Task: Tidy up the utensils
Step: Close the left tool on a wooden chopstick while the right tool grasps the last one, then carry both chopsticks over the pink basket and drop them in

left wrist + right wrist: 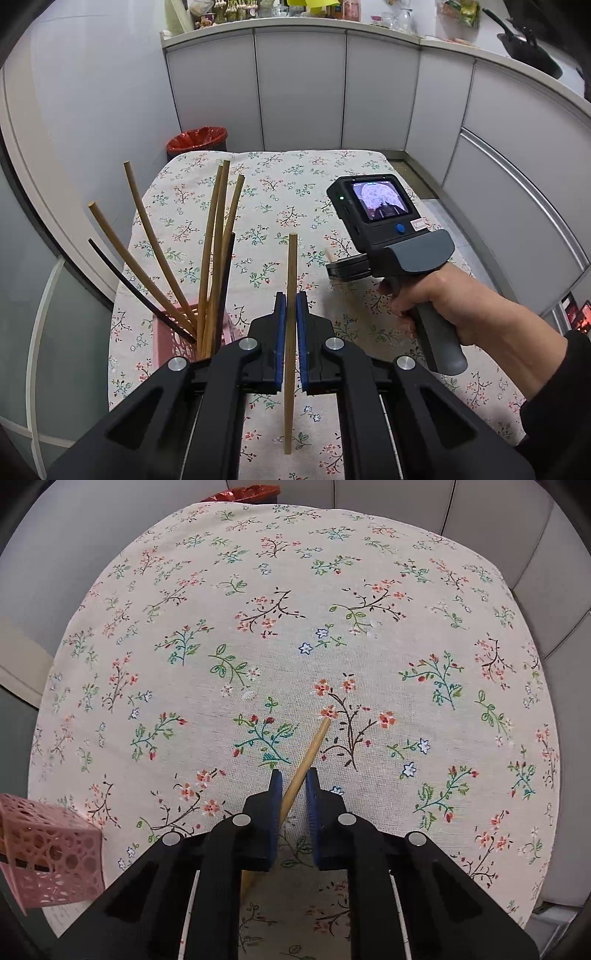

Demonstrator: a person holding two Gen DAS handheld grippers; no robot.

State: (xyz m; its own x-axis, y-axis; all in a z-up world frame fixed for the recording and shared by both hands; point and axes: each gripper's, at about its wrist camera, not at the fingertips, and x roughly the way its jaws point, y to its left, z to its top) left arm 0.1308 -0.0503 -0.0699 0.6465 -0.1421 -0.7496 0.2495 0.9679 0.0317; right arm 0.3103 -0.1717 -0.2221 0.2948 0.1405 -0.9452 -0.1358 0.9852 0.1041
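Note:
My left gripper (291, 301) is shut on a wooden chopstick (291, 266) that stands nearly upright between its blue pads, above the table. To its left a pink perforated holder (164, 338) holds several wooden chopsticks (214, 236) and two dark ones (136, 288), fanned out. In the right wrist view my right gripper (293, 777) hangs low over the floral cloth with its jaws a little apart around a second wooden chopstick (312, 747) lying on the cloth; the left pad touches it, the right pad stands clear. The pink holder also shows in the right wrist view (48, 838) at the lower left.
The table carries a floral cloth (295, 184). The right hand-held gripper body (384, 221) and hand are over the table's right side. A red-lined bin (197, 138) stands beyond the far edge. Grey cabinets surround the table.

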